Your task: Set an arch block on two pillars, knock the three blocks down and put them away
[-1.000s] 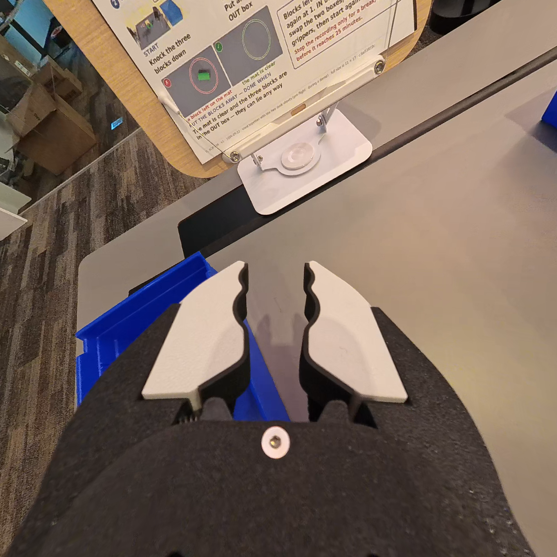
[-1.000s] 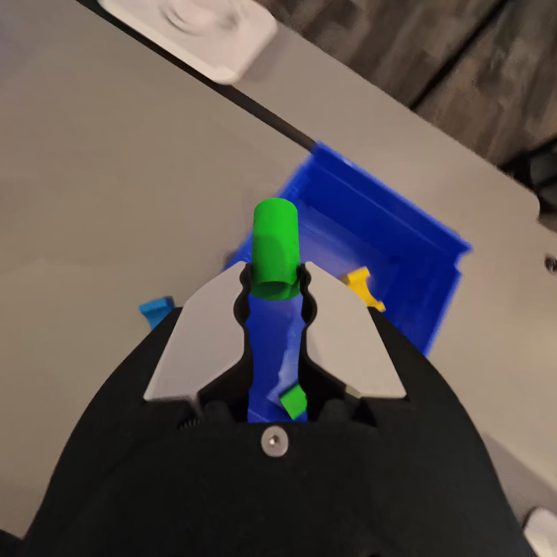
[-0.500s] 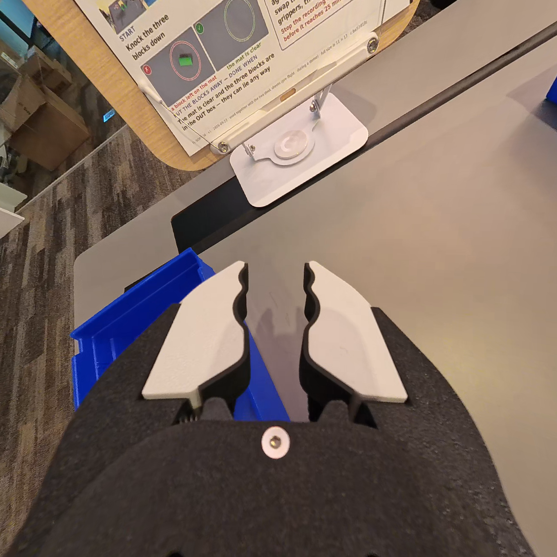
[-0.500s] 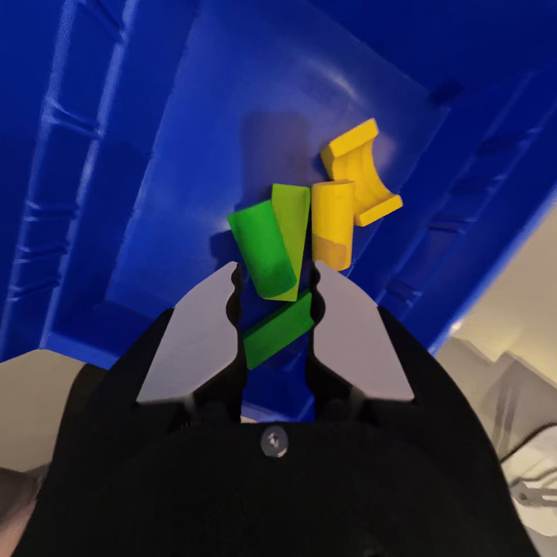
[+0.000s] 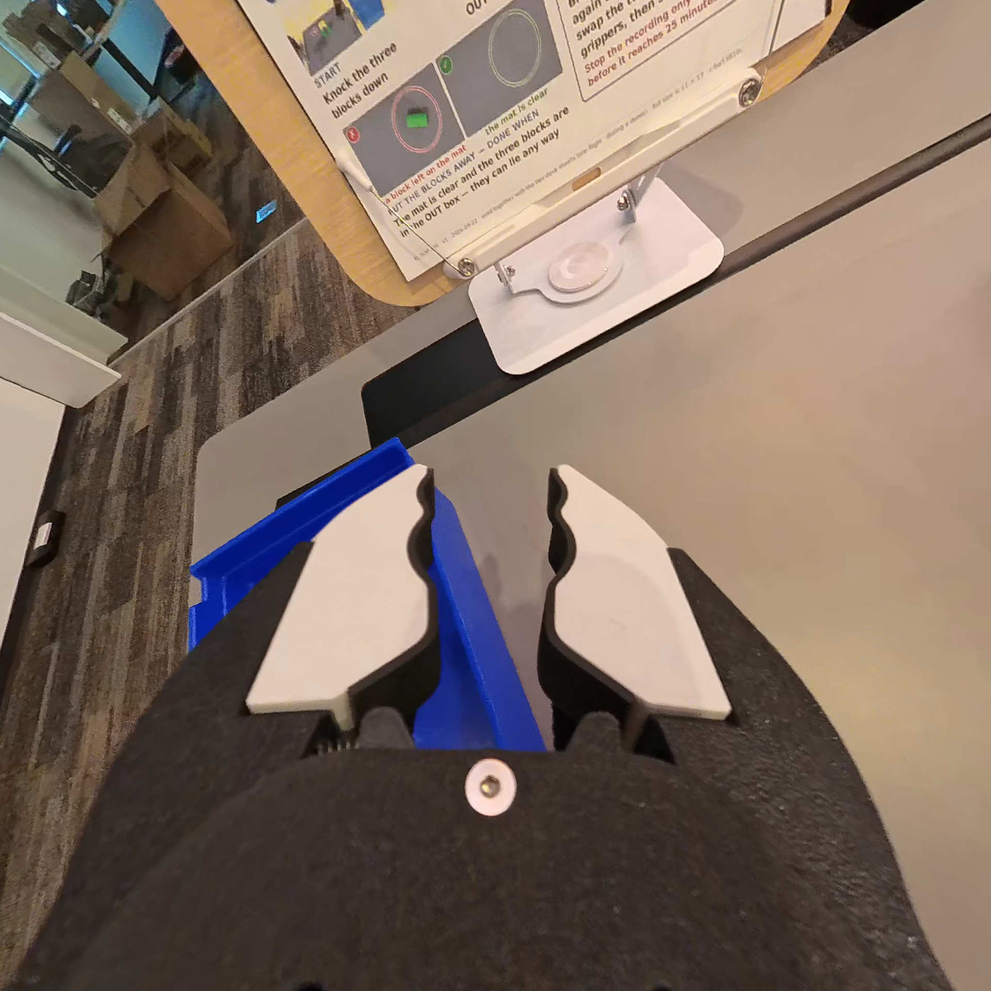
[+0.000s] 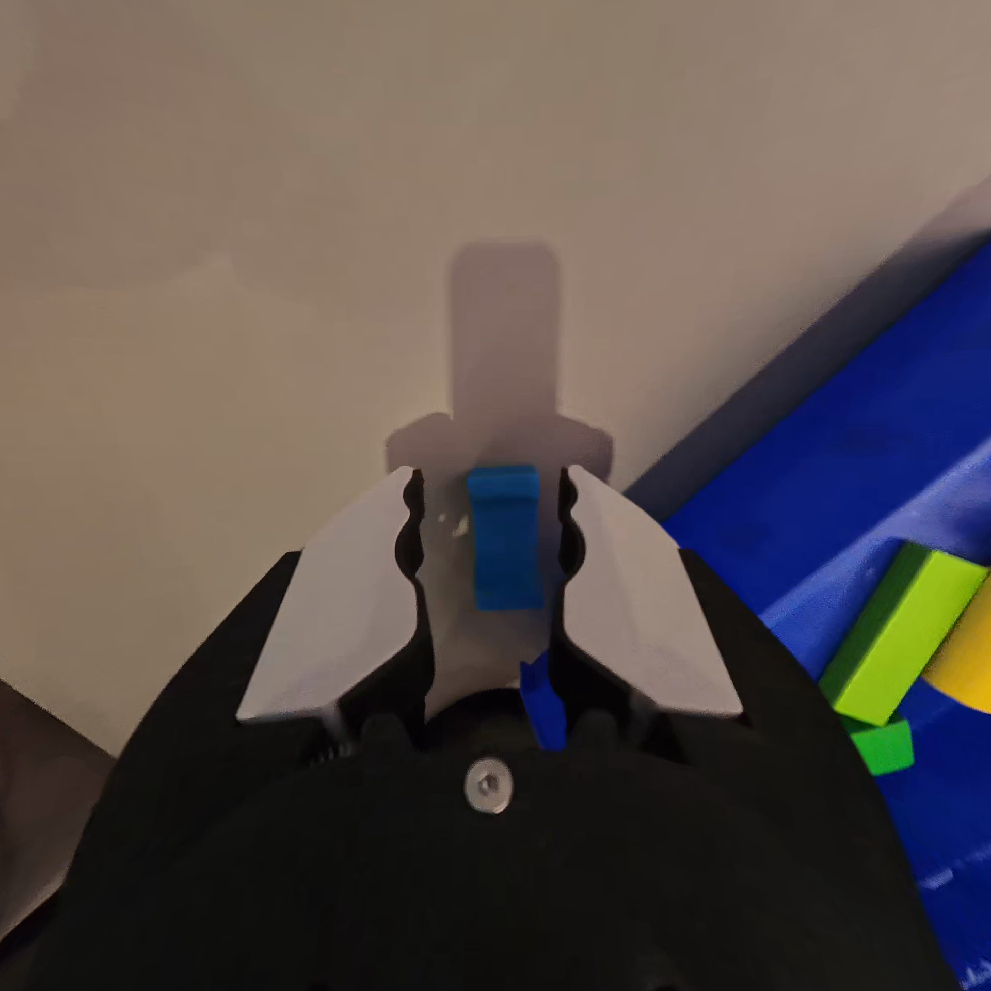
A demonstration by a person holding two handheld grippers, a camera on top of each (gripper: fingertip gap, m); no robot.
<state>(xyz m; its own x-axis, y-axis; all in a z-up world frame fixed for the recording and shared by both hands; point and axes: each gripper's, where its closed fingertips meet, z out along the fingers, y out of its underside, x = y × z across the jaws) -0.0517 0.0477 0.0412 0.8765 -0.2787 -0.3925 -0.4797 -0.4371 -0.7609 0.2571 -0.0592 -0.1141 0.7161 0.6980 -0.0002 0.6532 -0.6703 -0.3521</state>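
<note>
In the left wrist view, patterned carpet (image 5: 107, 536) is seen at far left, with cardboard boxes (image 5: 155, 214) beyond it. A blue bin (image 5: 300, 525) is set on the grey table (image 5: 751, 482), partly hidden under the left gripper (image 5: 488, 477), whose jaws are spread apart and empty. An instruction sheet (image 5: 482, 107) on a white stand (image 5: 595, 300) is placed at the table's far side.

In the right wrist view, the right gripper (image 6: 489, 477) is held low over the table (image 6: 268, 214), jaws parted and gripping nothing. A blue arch block (image 6: 504, 541) is seen lying on the table between them, touched by neither. To the right, a second blue bin (image 6: 831, 482) is shown, with a lime green block (image 6: 906, 633), a darker green block (image 6: 882, 745) and a yellow block (image 6: 970, 665) lying inside.
</note>
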